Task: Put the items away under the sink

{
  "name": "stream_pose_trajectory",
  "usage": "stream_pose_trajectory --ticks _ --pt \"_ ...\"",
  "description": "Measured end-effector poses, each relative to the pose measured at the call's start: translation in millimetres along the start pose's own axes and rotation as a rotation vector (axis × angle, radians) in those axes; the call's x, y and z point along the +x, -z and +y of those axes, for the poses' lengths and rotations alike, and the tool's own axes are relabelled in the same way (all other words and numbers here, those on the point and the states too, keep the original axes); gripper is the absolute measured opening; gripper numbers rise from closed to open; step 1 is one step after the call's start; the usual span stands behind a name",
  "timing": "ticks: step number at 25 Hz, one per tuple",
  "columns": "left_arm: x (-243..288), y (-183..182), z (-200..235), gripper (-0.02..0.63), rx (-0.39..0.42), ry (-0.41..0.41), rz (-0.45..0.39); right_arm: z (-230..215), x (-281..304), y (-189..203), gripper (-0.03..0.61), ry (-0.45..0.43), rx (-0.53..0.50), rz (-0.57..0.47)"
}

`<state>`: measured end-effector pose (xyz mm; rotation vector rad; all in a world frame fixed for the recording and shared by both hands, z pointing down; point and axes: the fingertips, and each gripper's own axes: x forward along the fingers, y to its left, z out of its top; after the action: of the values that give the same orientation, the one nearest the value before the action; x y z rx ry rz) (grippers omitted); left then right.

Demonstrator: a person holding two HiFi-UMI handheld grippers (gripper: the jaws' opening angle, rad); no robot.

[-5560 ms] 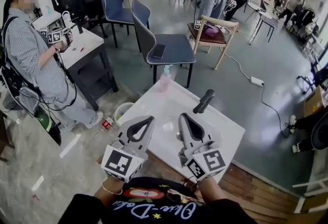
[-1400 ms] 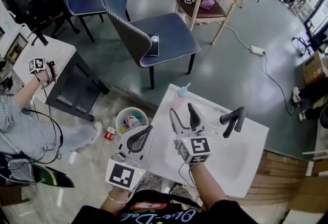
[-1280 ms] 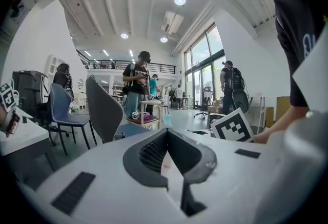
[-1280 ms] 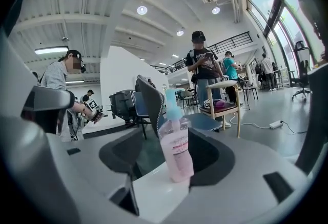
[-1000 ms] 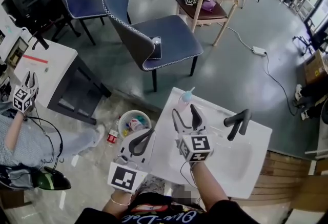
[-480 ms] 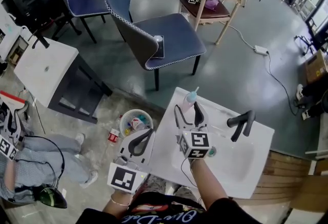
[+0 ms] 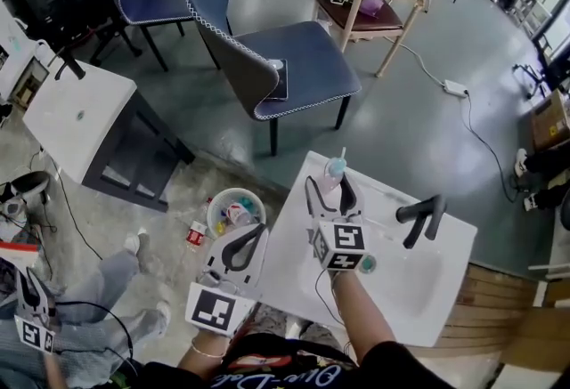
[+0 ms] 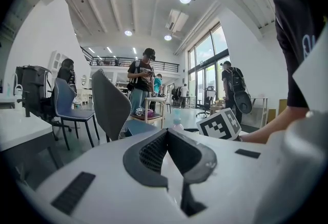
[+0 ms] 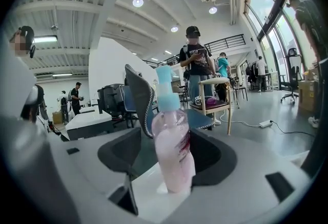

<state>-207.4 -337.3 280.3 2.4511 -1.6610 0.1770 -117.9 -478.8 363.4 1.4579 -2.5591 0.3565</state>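
At the far left stands a white table (image 7: pixel 80 116). Nearer, on the floor just left of the sink, is a small round bin (image 7: pixel 233 211) with bits of packaging in it.

The left hand-held gripper (image 7: pixel 264 228) hovers at the sink's near left corner. Its jaws are pressed together at the tips with nothing between them, which the left gripper view shows plainly (image 8: pixel 166 131).

The white sink (image 7: pixel 419 289) fills the near middle. The right hand-held gripper (image 7: pixel 329 186) reaches over its far left corner with its jaws spread apart. The pink bottle (image 7: pixel 335 168) with a pale blue cap stands upright between them on the sink's rim. In the right gripper view the bottle (image 9: pixel 173 141) sits close against the right jaw, while a gap shows between it and the left jaw, so the jaws bracket it rather than clamp it.

To the right of the bottle, a black faucet (image 7: pixel 420 216) rises from the sink's far edge.

Beyond the sink, a dark blue chair (image 7: pixel 303 67) stands on the grey floor with a phone (image 7: pixel 278 80) on its seat.
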Motion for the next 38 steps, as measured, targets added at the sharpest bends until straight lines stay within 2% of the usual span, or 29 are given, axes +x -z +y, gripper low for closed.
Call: stream_pose_trajectory --ticks 11,17,23,30,38 --pt "-2.8 4.1 8.5 0.008 -0.024 -0.006 0.01 -7.6 8.4 5.9 0.286 0.038 0.005 0.014" --pt "-5.3 3.7 15.8 0.006 -0.03 -0.016 0.012 -13.5 8.2 3.8 0.227 0.08 0.013 0.012" --pt "-4.2 2.2 15.8 0.008 -0.033 -0.022 0.006 -15.3 7.9 2.6 0.218 0.086 -0.026 0.043" --pt "-6.7 3.9 15.3 0.006 -0.024 -0.039 0.008 -19.8 2.3 4.8 0.215 0.086 -0.014 0.047" --pt "-6.2 -0.9 6.8 0.008 -0.033 -0.036 0.004 -21.0 -8.0 7.7 0.213 0.052 -0.056 0.08"
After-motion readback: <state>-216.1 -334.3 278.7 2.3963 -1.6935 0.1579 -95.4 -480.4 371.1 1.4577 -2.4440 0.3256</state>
